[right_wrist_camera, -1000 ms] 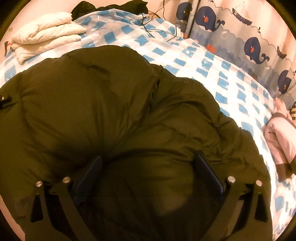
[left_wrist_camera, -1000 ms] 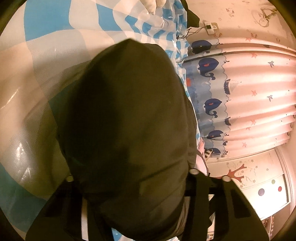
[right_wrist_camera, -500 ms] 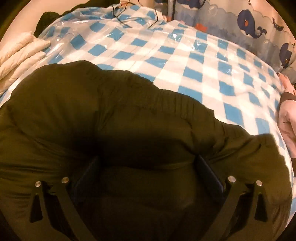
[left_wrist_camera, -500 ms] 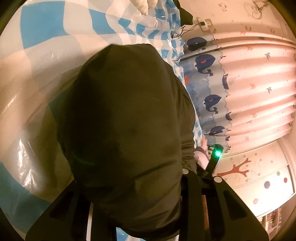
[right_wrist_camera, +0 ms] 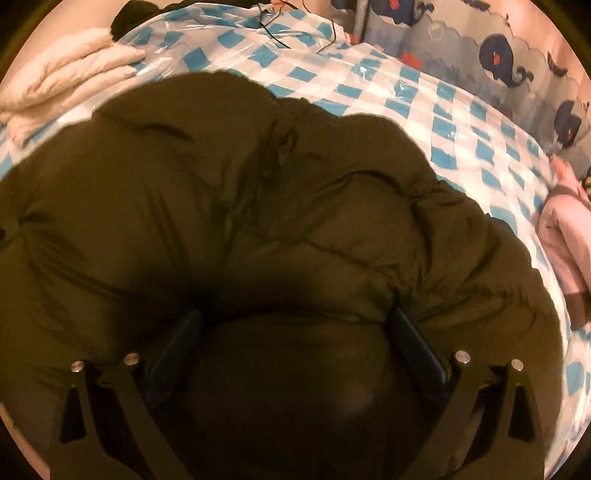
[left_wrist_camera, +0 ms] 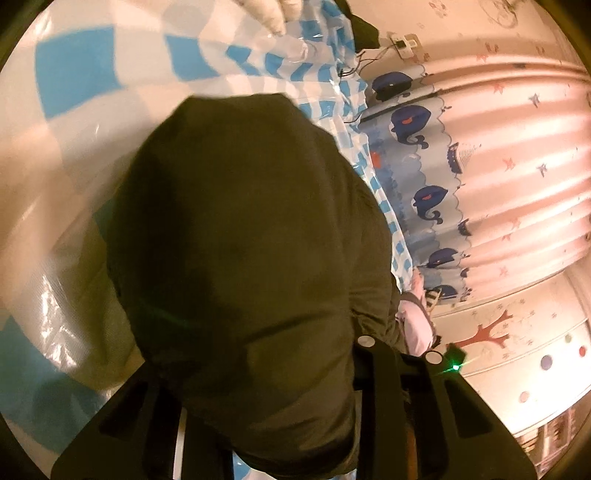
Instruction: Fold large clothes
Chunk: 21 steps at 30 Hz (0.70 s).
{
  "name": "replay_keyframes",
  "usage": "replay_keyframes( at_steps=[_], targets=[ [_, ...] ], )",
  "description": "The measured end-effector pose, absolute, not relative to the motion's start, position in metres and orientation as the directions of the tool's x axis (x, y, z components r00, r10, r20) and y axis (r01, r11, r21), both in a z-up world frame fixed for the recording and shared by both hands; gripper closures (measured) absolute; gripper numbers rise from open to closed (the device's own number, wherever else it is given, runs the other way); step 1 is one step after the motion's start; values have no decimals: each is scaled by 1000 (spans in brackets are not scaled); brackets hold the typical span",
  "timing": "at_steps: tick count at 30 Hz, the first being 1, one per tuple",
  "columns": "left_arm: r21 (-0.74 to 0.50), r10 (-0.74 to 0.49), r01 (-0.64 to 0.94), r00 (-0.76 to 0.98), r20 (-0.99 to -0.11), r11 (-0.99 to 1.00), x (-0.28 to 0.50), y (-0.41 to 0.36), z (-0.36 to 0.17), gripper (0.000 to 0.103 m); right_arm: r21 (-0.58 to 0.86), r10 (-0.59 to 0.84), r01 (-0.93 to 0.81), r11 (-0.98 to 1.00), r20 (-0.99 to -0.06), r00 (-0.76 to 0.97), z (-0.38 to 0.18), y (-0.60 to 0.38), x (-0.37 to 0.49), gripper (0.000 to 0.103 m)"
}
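Observation:
A dark olive puffy jacket [right_wrist_camera: 229, 206] lies on a bed with a blue-and-white checked cover [right_wrist_camera: 424, 110]. In the right wrist view, my right gripper [right_wrist_camera: 291, 332] has its jaws wide apart with a thick bulge of the jacket between the pads [right_wrist_camera: 417, 354]; the fingertips are buried in fabric. In the left wrist view, the jacket [left_wrist_camera: 243, 240] drapes over my left gripper [left_wrist_camera: 266, 417] and hides the fingertips; the fabric bunches between the finger bases and looks held. The checked cover [left_wrist_camera: 74, 85] lies behind it.
A folded white quilt [right_wrist_camera: 62, 85] lies at the bed's far left corner. A pink garment [right_wrist_camera: 565, 236] lies at the right edge. A whale-print curtain [left_wrist_camera: 480, 166] hangs beside the bed. Black cables [right_wrist_camera: 273, 29] trail over the far side.
The right view rose and dropped back: more jacket fills it than half a second ago. The left gripper shifted slightly; the jacket hangs lower over it and the other gripper's green light moved right.

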<state>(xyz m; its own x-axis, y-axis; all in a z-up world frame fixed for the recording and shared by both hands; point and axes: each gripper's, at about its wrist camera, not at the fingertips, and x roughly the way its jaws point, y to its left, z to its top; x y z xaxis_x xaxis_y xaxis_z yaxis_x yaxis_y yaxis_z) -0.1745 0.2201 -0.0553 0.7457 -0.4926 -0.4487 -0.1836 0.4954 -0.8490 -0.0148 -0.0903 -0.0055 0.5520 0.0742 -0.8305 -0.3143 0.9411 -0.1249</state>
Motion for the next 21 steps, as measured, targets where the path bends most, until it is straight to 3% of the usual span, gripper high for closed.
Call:
replay_keyframes(
  at_steps=[3, 11, 21],
  targets=[
    [-824, -477, -160, 749, -460, 544, -175, 215, -39, 81, -142, 86, -320, 937, -793, 603, 12, -91, -43, 6],
    [-765, -448, -102, 759, -473, 636, -175, 189, 2, 82, -168, 32, -303, 938, -828, 560, -26, -87, -48, 6],
    [-593, -403, 36, 766, -500, 804, -171, 124, 72, 82, -124, 73, -282, 951, -799, 597, -33, -98, -53, 6]
  ],
)
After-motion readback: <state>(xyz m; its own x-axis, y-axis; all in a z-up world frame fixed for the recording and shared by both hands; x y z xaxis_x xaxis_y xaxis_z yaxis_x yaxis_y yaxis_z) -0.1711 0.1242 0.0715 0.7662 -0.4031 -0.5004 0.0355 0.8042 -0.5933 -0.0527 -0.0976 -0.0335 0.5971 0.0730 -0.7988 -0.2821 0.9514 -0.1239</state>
